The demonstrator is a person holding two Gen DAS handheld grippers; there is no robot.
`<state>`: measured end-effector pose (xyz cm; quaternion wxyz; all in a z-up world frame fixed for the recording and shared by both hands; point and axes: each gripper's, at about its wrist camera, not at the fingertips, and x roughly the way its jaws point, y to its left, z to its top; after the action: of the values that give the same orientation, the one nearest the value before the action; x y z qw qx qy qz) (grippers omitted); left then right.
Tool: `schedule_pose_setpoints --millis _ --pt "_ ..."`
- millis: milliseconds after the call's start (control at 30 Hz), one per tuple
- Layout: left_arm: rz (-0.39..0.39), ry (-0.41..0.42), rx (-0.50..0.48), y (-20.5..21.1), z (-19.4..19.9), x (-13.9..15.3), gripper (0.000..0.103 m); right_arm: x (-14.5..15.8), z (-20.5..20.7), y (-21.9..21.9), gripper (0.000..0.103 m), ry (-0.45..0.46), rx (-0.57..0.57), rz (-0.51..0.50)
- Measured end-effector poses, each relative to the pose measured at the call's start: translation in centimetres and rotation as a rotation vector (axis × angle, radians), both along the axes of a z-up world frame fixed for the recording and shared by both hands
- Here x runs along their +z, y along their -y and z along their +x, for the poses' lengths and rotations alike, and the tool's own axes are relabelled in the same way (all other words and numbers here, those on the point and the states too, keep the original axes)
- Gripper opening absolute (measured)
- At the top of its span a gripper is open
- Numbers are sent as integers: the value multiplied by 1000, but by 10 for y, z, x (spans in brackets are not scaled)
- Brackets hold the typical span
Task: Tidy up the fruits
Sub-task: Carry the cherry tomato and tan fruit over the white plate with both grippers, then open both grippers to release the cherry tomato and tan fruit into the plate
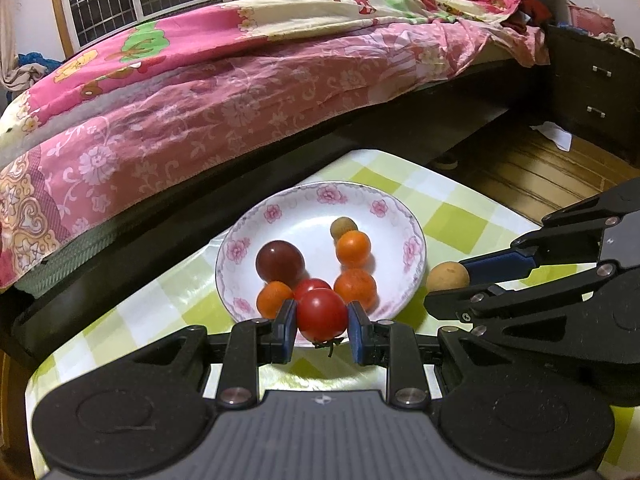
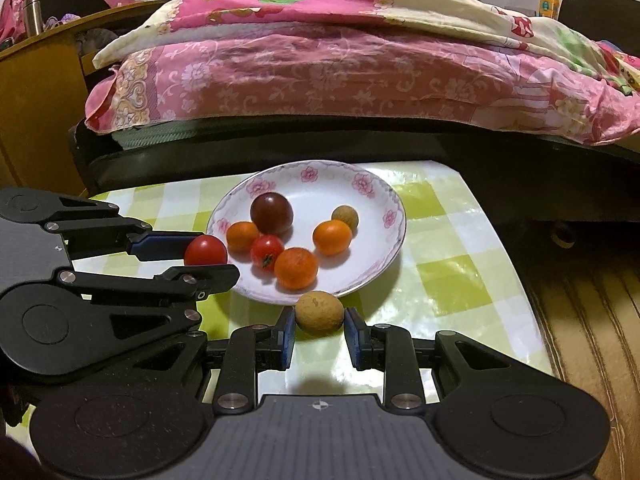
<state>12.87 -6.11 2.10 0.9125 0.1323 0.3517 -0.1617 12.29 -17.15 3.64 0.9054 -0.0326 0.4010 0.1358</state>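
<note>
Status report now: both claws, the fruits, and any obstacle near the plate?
Left claw shut on red tomato. Right claw shut on brown longan. Six fruits on flowered plate. Nothing in the way.

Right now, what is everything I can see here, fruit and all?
Plate: one, white with pink flowers, on the table.
Dark tomato: one, deep red-brown, on the plate.
Small oranges: three, orange, on the plate.
Red tomato on plate: one, red, among the oranges.
Longan on plate: one, tan, at the plate's far side.
Held tomato: one, red, between the left gripper's pads.
Held longan: one, tan, between the right gripper's pads, in front of the plate.
Tablecloth: one, green and white checks.
Bed: one, pink flowered covers, behind the table.
Left hand-held gripper: black with blue pads, shut on the tomato.
Right hand-held gripper: same, shut on the longan.
</note>
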Motion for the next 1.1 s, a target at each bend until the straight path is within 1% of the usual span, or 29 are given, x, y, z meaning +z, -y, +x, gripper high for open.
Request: schedule_pose_setpoints --millis 300,567,733,933,1100 --pt "5 7 2 1 24 -2 34 -1 21 2 23 11 -7 4" --pt "-1 15 7 5 50 -7 34 -12 44 8 23 7 -24 29" --pt "-13 5 8 6 65 -14 34 -18 58 10 23 6 -21 32" --pt "-1 12 -8 10 79 -19 34 -25 68 13 24 0 -17 44" --pt "19 35 -25 12 83 -22 34 -28 76 13 25 -4 -8 52"
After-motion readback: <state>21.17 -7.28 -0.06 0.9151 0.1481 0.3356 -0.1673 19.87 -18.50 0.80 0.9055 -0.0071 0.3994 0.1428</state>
